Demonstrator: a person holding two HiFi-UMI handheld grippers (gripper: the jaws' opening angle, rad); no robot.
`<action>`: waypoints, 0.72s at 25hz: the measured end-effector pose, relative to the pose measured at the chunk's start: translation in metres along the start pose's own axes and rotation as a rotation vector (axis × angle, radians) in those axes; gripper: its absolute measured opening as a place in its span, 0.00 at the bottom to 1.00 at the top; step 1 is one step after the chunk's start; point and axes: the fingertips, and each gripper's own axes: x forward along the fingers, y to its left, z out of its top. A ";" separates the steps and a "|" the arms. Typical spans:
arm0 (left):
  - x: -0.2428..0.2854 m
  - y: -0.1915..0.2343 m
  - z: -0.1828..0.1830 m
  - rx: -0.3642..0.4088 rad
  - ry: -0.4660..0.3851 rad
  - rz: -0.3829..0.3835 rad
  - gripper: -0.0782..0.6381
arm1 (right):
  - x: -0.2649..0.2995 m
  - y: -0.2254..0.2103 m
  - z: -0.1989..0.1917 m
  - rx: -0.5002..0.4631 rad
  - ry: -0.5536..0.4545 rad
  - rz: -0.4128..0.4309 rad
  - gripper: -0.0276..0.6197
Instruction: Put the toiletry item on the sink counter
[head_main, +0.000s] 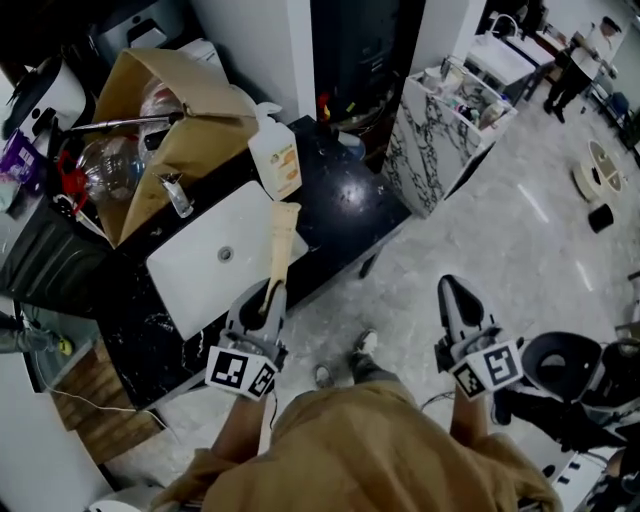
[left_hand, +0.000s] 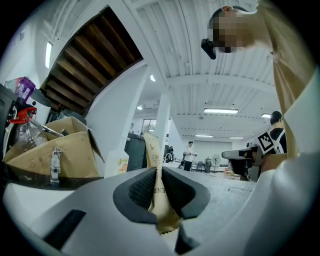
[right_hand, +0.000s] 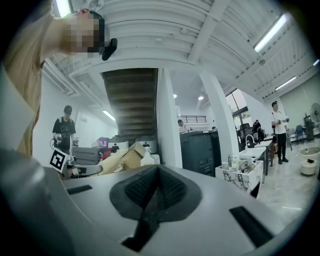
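A flat tan tube (head_main: 282, 240), the toiletry item, sticks out of my left gripper (head_main: 271, 292), whose jaws are shut on its lower end. It hangs over the front edge of the black sink counter (head_main: 345, 195), beside the white basin (head_main: 215, 255). In the left gripper view the tube (left_hand: 152, 150) stands upright, pinched between the dark pads (left_hand: 141, 190) of the left gripper (left_hand: 159, 192). My right gripper (head_main: 452, 288) is over the floor to the right, shut and empty. The right gripper view shows that gripper (right_hand: 157, 187) with its pads pressed together.
On the counter stand a white pump bottle (head_main: 275, 155), a chrome faucet (head_main: 176, 193) and an open cardboard box (head_main: 170, 110) with clutter behind it. A marble-patterned cart (head_main: 435, 135) stands to the right of the counter. People stand farther off on the pale floor (head_main: 520, 250).
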 end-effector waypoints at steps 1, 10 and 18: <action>0.007 0.002 0.003 0.006 -0.003 0.012 0.16 | 0.008 -0.008 0.000 0.007 -0.007 0.009 0.05; 0.093 -0.011 0.025 0.060 -0.049 0.057 0.16 | 0.074 -0.090 0.030 0.033 -0.100 0.100 0.05; 0.123 -0.014 0.020 0.072 -0.048 0.139 0.16 | 0.111 -0.131 0.031 0.064 -0.116 0.178 0.05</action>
